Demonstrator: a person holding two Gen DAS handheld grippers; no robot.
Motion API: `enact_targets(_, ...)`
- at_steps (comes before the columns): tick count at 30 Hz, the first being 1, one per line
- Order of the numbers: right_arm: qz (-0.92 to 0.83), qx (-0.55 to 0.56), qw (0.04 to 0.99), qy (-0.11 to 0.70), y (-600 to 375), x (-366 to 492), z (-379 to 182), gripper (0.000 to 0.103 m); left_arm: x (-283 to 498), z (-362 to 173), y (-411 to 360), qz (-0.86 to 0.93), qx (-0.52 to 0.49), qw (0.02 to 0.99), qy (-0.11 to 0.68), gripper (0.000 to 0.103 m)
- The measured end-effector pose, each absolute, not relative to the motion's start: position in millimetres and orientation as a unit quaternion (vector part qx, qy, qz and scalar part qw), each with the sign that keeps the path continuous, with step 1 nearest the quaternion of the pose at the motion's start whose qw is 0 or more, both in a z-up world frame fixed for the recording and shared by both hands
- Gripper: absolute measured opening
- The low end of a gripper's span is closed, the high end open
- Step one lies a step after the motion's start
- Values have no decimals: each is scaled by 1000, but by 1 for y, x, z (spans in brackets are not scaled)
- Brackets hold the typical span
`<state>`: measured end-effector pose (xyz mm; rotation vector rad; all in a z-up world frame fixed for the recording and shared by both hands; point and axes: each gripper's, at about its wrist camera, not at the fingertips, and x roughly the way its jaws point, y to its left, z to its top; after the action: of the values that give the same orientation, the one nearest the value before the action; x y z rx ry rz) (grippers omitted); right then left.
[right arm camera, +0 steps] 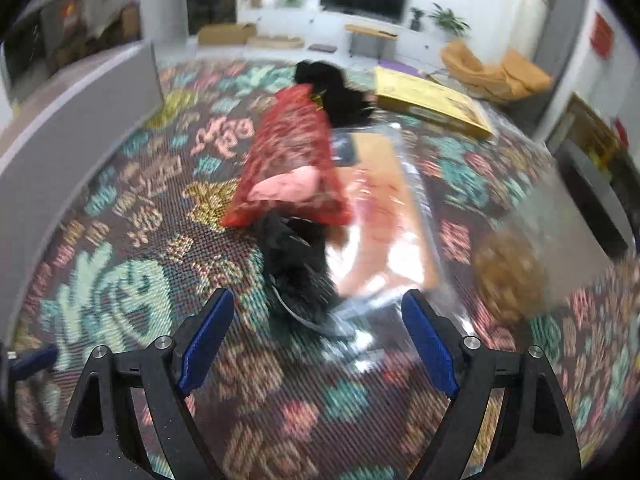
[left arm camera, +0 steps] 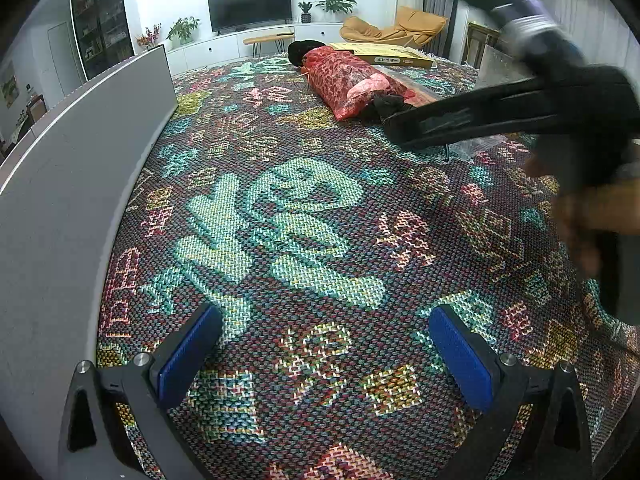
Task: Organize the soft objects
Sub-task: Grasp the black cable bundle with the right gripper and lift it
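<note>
Left gripper [left arm camera: 326, 356]: jaws wide apart, nothing between them, hovering over the patterned woven cloth [left arm camera: 304, 216] that covers the surface. Grey panel [left arm camera: 60, 216] runs along the left edge.

Right gripper [right arm camera: 318, 338]: jaws apart, blue pads [right arm camera: 430, 344] clear of everything. No grip. Right view is motion-blurred, so detail there is soft. From the left wrist view the same tool shows as a dark blur coming in from the right, a hand [left arm camera: 592, 216] on it.

Soft stuff sits toward the far middle of the cloth:
- red mesh bag [right arm camera: 292, 152], lying flat, a pink bundle [right arm camera: 288, 186] inside at its near end
- black fluffy item [right arm camera: 296, 264] touching the bag's near end, just ahead of the right jaws
- another black fluffy item [right arm camera: 336, 92] at the bag's far end
- clear plastic package [right arm camera: 384, 208] with orange contents, right of the bag, touching it, probably partly under it

Yellow flat cardboard box [right arm camera: 428, 100] lies farther right. Brownish smear [right arm camera: 508, 276] on the near right; cannot tell what it is.

Background: TV [left arm camera: 250, 5], potted plants [left arm camera: 336, 2], orange lounge chair [left arm camera: 396, 26].
</note>
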<state>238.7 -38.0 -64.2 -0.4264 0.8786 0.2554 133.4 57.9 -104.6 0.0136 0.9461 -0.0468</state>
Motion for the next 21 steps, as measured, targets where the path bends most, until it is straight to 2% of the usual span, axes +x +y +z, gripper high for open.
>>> enact_targets(2, 110, -202, 871, 433, -36, 242, -70, 49, 133, -104, 58, -23, 6, 890, 456, 103)
enact_targets(3, 111, -197, 875, 428, -36, 240, -65, 41, 133, -104, 58, -23, 6, 890, 455, 103)
enact_targets(8, 131, -118, 884, 432, -66, 203, -41, 41, 134, -104, 58, -23, 6, 890, 456, 103)
enact_targets(14, 98, -11, 896, 432, -163, 140, -24, 41, 134, -105, 58, -22, 7, 890, 456, 103)
enact_targets(21, -21, 64, 905, 419, -277, 165, -19, 41, 134, -105, 58, -22, 7, 890, 455, 103)
